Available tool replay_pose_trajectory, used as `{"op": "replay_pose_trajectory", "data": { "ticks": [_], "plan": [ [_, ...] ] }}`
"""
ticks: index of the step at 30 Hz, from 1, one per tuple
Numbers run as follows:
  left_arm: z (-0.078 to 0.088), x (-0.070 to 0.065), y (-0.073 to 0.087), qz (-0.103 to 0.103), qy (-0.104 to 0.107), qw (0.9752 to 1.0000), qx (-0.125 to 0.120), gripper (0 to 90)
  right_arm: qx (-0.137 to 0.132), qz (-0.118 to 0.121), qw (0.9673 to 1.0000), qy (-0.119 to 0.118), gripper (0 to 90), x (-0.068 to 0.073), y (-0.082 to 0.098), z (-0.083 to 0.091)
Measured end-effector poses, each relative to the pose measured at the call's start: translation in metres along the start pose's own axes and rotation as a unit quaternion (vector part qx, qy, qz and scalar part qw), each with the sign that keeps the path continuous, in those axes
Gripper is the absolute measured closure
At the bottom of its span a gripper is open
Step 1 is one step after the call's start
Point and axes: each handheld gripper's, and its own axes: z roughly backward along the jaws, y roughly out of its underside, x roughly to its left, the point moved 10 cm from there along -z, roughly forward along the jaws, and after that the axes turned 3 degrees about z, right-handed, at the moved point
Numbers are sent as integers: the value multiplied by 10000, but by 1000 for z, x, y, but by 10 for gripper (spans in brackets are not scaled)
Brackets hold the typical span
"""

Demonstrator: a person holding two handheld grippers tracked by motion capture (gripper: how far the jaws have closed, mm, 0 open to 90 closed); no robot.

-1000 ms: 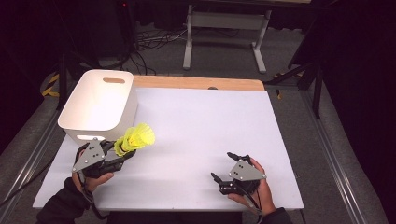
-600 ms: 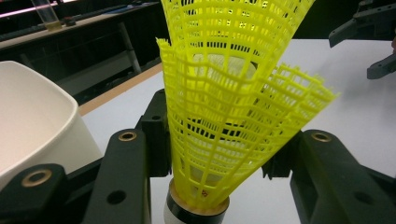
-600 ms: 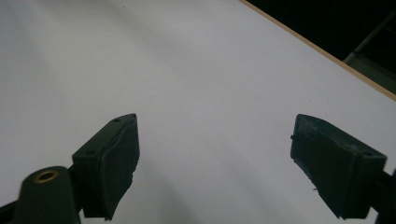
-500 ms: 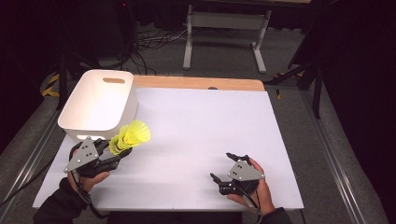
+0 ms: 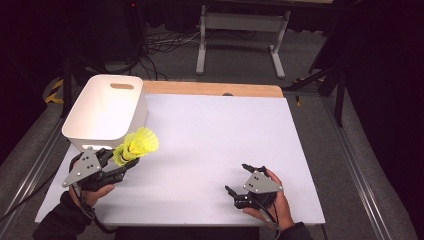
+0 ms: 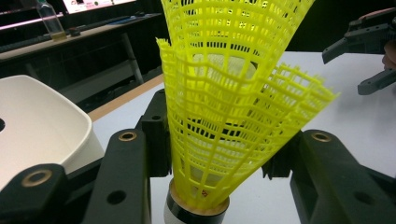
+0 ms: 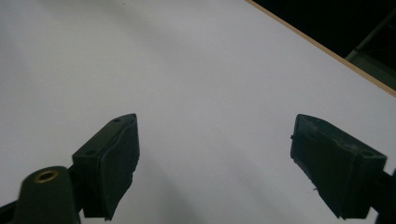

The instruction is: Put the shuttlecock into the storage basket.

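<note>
Beside white bin [image 5: 107, 112], left tongs [image 5: 120, 162] apparently clamp yellow shuttlecocks [image 5: 136, 146].

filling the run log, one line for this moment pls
left gripper: shut on yellow shuttlecock, beside white bin | right gripper: open, empty, over table

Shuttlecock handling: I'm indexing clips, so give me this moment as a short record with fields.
held item: yellow shuttlecock, skirt up and tilted, cork end down between the jaws
left gripper: shut on the shuttlecock, just in front of the bin
right gripper: open, nothing between the jaws, above the bare white table
bin: white bin at the table's far left
</note>
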Motion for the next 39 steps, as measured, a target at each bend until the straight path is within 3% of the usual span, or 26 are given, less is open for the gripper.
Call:
{"op": "replay_pose_trajectory", "data": {
  "ticks": [39],
  "plan": [
    [22,18,-14,56,-324,9992,-230,554,18,41,10000,22,164,-2,0,0]
  ]
}}
